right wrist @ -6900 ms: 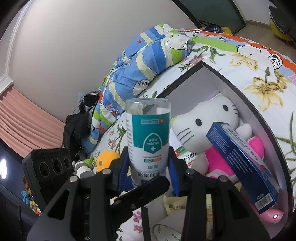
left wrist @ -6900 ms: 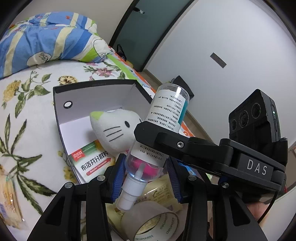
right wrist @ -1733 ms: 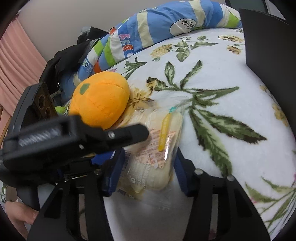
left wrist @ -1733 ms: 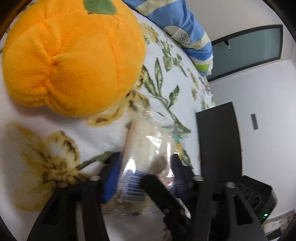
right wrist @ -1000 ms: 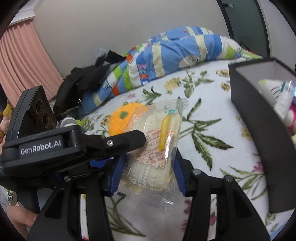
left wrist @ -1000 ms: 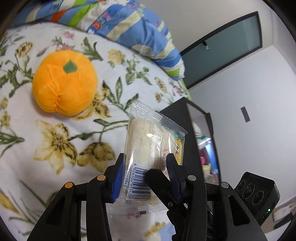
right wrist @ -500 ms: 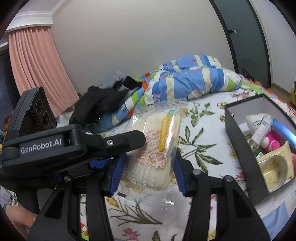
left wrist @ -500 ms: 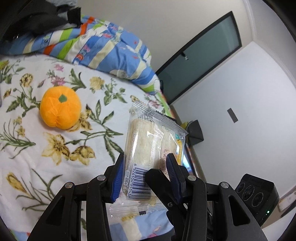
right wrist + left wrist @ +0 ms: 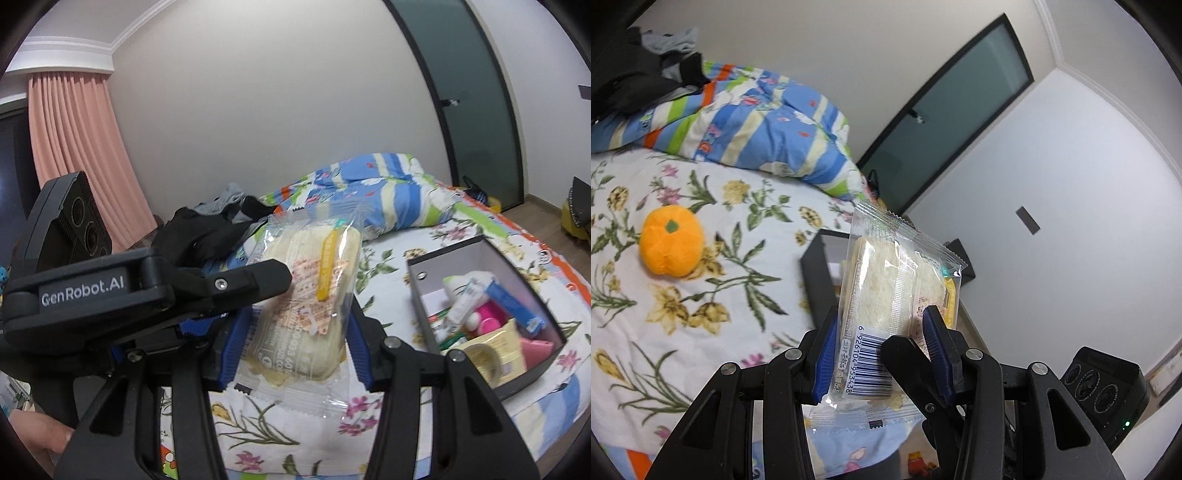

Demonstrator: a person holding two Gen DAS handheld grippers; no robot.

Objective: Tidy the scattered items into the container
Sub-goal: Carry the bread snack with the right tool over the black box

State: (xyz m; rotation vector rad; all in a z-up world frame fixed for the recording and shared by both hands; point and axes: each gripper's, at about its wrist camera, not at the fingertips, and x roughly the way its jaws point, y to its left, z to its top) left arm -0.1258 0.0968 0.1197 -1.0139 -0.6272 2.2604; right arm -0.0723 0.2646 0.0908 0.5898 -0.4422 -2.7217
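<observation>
Barcode (image 9: 866, 363) on left-view snack packet (image 9: 894, 295) only

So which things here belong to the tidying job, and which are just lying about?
Job:
- wrapped snack, gripped by left gripper and right gripper
- box
- orange plush

Lying about:
- striped duvet
- dark clothes
- curtain

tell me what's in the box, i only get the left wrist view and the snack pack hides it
Observer: The black box holds a white plush, a blue carton and a tape roll.
Operator: which side of the pack is it
Observer: In the right wrist view, right of the snack pack.
Operator: do the right tongs grip it too
Observer: Yes, the right tongs close on the snack pack from both sides.
</observation>
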